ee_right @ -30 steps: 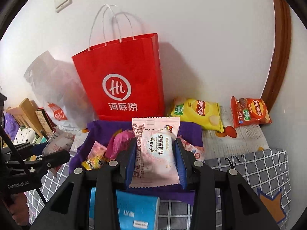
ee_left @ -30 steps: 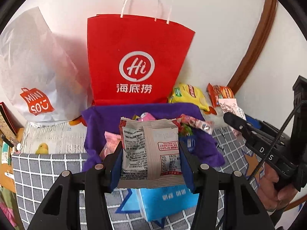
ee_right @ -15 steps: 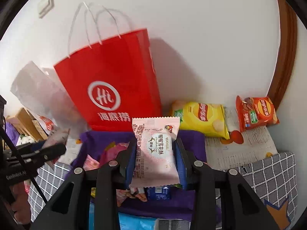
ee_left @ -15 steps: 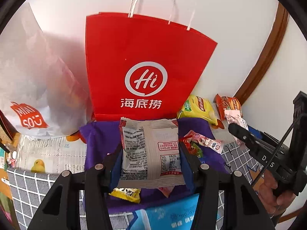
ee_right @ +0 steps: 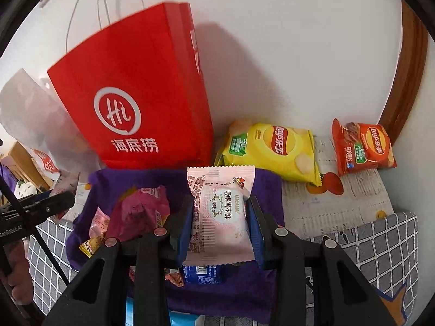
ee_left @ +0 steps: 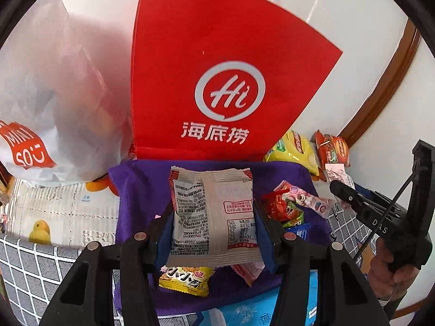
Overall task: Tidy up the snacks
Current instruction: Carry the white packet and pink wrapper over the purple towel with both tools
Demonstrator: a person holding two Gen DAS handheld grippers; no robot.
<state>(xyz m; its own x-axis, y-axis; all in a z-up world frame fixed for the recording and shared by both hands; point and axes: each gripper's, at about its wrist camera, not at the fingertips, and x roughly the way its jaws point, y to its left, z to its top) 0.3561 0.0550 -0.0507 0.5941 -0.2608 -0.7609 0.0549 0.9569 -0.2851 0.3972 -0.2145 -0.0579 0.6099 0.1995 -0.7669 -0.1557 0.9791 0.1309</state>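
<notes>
We see red paper bag (ee_left: 217, 81) upright at wall. Purple cloth bin (ee_right: 266, 184) just before it, small snacks inside. Our left tongs (ee_left: 213, 225) clamp grey packet (ee_left: 212, 214) above bin; right tongs (ee_right: 220, 225) clamp pink packet (ee_right: 220, 214) above bin.

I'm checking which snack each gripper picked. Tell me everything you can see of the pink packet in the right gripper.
The pink packet is a flat, sealed pillow pouch of glossy plastic film with crimped, serrated ends, printed with Chinese characters and small reindeer. It stands upright, slightly puffed, pinched at both side edges by the right gripper, whose blue pads press on it. It hangs above the purple cloth, touching nothing else visible.
</notes>
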